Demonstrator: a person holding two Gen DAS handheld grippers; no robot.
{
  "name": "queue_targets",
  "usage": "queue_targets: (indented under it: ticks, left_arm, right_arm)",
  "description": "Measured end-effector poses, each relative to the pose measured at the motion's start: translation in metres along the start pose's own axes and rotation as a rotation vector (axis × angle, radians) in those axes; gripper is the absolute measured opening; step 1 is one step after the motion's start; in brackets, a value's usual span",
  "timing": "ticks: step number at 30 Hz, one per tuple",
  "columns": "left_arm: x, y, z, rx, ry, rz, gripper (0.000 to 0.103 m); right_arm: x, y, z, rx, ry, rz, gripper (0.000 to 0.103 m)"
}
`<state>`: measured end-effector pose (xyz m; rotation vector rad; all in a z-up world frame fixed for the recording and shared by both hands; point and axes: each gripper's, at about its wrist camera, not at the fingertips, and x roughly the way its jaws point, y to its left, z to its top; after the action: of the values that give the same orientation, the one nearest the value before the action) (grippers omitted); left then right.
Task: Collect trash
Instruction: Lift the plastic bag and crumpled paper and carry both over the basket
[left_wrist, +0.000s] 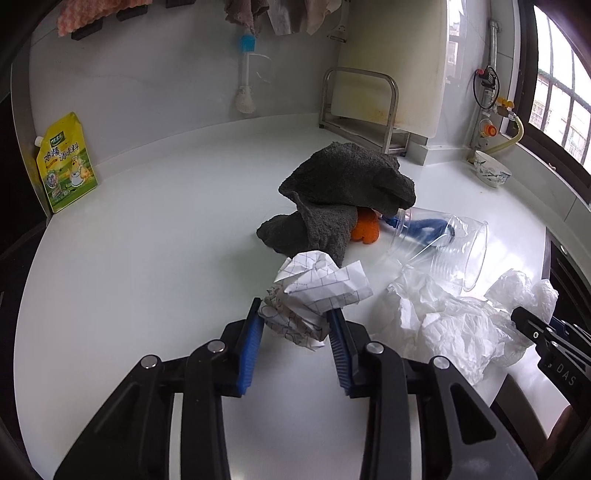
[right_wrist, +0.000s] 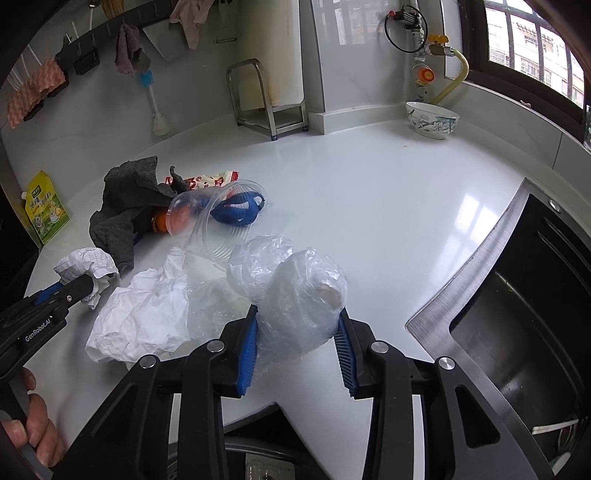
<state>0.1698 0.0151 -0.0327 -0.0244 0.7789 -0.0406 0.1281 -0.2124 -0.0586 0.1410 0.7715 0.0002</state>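
Far off to the left of the left gripper (left_wrist: 295, 321), a yellow pouch (left_wrist: 66, 164) leans on the wall at the back of the white counter (left_wrist: 147, 258). The left gripper's two blue pads (left_wrist: 251, 343) squeeze a crumpled ball of squared paper (left_wrist: 314, 295), one pad on each side. The paper ball sits on the counter right at the tips of this gripper.

Just past the paper ball lies a dark grey cloth (left_wrist: 347, 184) in a heap. An orange thing (left_wrist: 365, 229) peeks out from under the cloth. To the right of the cloth a clear plastic cup (left_wrist: 443, 247) lies on its side, with something blue (left_wrist: 428, 227) showing through it. Near the cup, and to the right of the left gripper, is a crumpled white tissue (left_wrist: 436, 317).

Next comes the right gripper (right_wrist: 295, 328). Its blue pads press on a scrunched clear plastic bag (right_wrist: 299, 291) with something pale inside. The bag is right between the two pads, at the front edge of the counter. The white tissue lies just to the left of this gripper. A hand (right_wrist: 33, 424) shows at the bottom left of the right wrist view.

Far behind the right gripper, a bowl (right_wrist: 432, 120) with a leaf pattern stands by the window. To the right of the right gripper is a dark metal sink (right_wrist: 517, 314).
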Motion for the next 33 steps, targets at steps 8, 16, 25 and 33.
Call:
queue_targets:
  ticks: [8,16,25,33]
  left_arm:
    - [-0.031,0.006,-0.009,0.01,-0.03,0.005,0.034]
    - [-0.059,0.006,-0.014,0.016,-0.065,-0.014,0.034]
    - [-0.093,0.004,-0.027,0.032,-0.093,-0.045,0.034]
    - [-0.121,-0.015,-0.051,0.083,-0.098,-0.106,0.034]
  right_arm:
    - [-0.03,-0.003,-0.009,0.02,-0.038,-0.026,0.035]
    - [-0.061,-0.007,-0.013,0.032,-0.079,-0.043,0.035]
    - [-0.1,-0.012,-0.032,0.058,-0.123,-0.056,0.035]
    - [-0.13,-0.014,-0.064,0.064,-0.126,-0.067,0.035]
